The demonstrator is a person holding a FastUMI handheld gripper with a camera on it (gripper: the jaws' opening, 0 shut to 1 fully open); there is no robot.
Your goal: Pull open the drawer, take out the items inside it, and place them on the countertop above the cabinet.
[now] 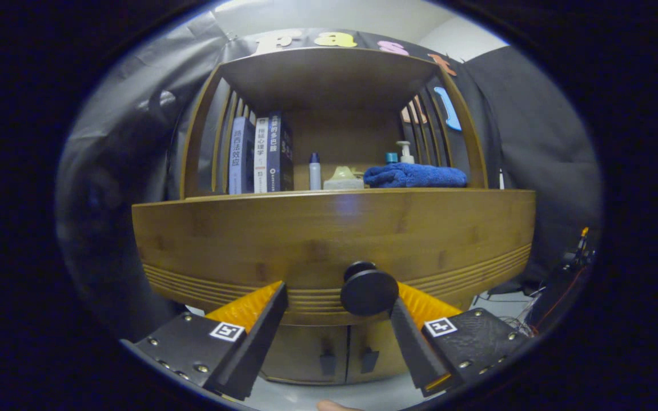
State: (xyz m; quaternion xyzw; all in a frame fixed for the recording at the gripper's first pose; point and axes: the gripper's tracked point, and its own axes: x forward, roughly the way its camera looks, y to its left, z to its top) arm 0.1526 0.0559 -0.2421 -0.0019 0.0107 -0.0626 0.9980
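Gripper [337,305] spread wide, fingers level with the drawer front [329,242] and pinching nothing. Round dark knob [368,291] sitting between the fingertips, hard against the right finger and well apart from the left; actual contact with the right finger not clear from this angle. Drawer front a broad wooden panel with grooved lines along its lower edge, apparently closed; contents hidden. Countertop [329,192] visible as the thin edge just above the panel. On it, under a wooden shelf [329,74] with slatted sides: three upright books [260,154] at far left, then a small bottle [315,171] with a dark cap, a pale lidded container [343,178] just right of it, and a folded blue towel [414,175] at right. Behind the towel, a white pump bottle [404,152] and a teal-capped one [391,157] beside it. Below the drawer, two cabinet doors [343,354] with small dark handles, closed, meeting near the middle. A fingertip [334,406] just showing at the near bottom. Cables [572,268] off to the far right on the floor.
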